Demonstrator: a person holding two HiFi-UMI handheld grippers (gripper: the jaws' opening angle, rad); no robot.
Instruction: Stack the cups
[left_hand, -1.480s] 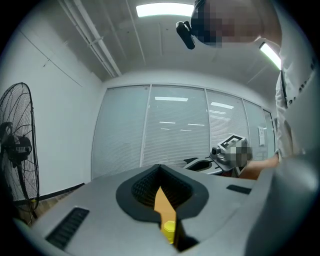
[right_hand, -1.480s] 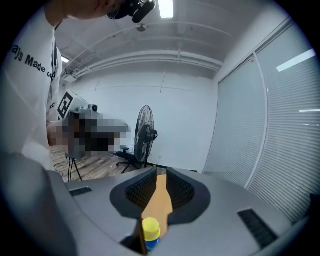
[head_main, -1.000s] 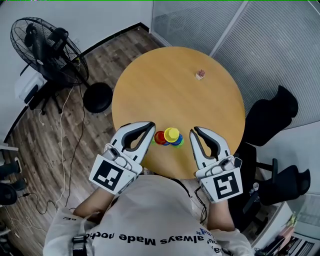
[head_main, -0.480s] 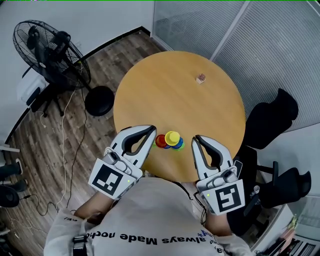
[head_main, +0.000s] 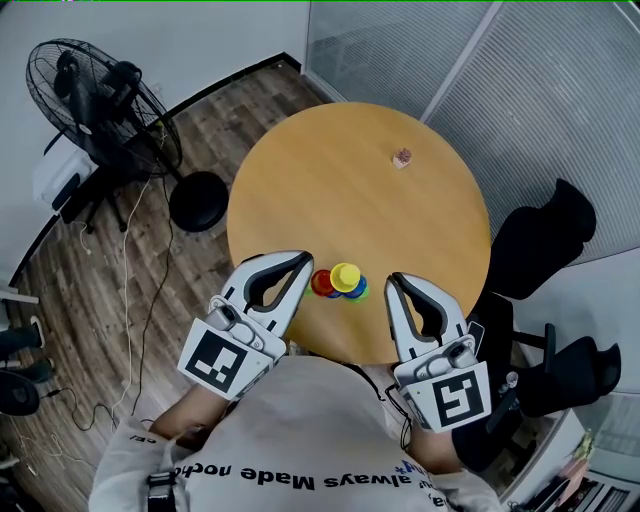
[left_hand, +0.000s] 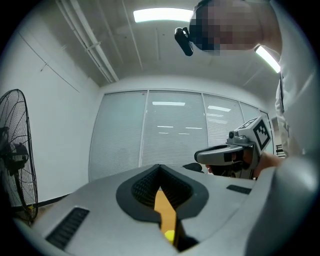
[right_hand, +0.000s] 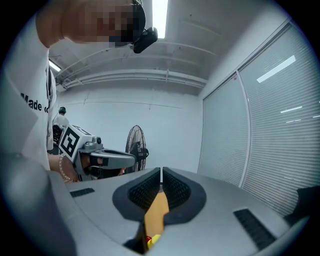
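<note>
A cluster of small cups stands near the front edge of the round wooden table (head_main: 400, 220): a yellow cup (head_main: 345, 273) on top, a red cup (head_main: 321, 282) at its left, and blue (head_main: 354, 289) and green rims at its right. My left gripper (head_main: 304, 259) is shut and empty, its tip just left of the red cup. My right gripper (head_main: 392, 279) is also shut and empty, a little right of the cluster. Neither touches a cup. Between the closed jaws, the left gripper view shows a sliver of yellow (left_hand: 170, 234), and the right gripper view shows yellow and red (right_hand: 150, 241).
A small pinkish object (head_main: 402, 156) lies far back on the table. A standing fan (head_main: 100, 100) with a round black base (head_main: 196, 200) is on the floor at the left. A dark chair (head_main: 540, 235) stands at the table's right, against blinds.
Only the head view has shifted a little. Both grippers stay shut on either side of the cups, and the cups have not moved.
</note>
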